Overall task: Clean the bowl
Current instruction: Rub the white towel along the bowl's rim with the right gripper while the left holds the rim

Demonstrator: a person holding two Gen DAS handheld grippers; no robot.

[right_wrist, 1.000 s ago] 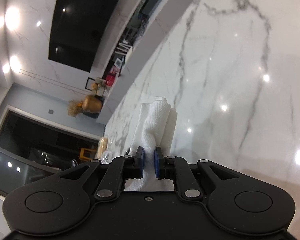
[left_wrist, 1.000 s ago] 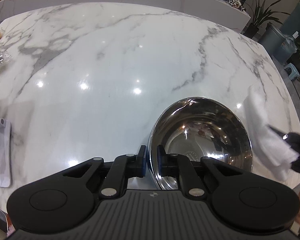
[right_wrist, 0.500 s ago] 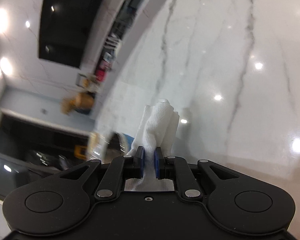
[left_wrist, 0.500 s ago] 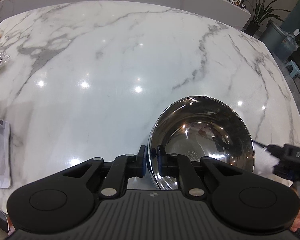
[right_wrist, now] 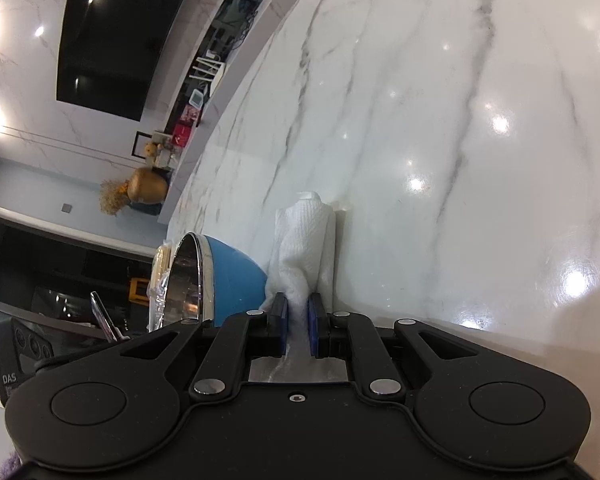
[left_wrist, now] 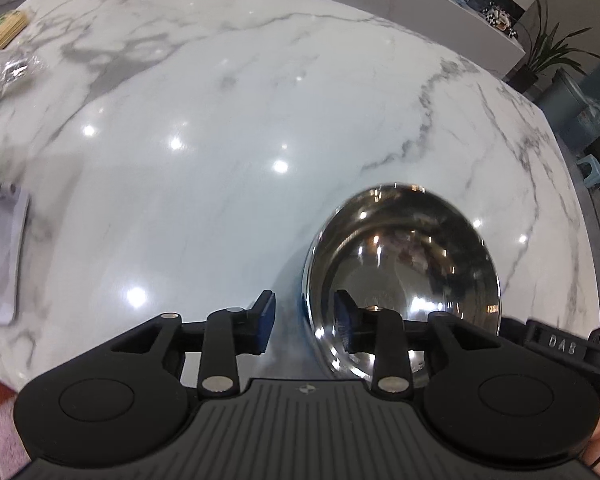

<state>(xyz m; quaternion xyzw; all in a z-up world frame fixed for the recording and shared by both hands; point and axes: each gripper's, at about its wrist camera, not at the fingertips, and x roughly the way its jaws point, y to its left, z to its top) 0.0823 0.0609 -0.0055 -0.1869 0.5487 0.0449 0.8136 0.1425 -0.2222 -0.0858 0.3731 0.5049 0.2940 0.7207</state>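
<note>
Our left gripper (left_wrist: 305, 322) straddles the shiny blue-sided steel bowl's (left_wrist: 404, 268) rim with fingers spread, while our right gripper (right_wrist: 298, 314) pinches a crumpled white paper towel (right_wrist: 306, 248).

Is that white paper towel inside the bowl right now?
No. The right claw holds the paper towel over the marble counter, beside the blue outside of the bowl.
</note>
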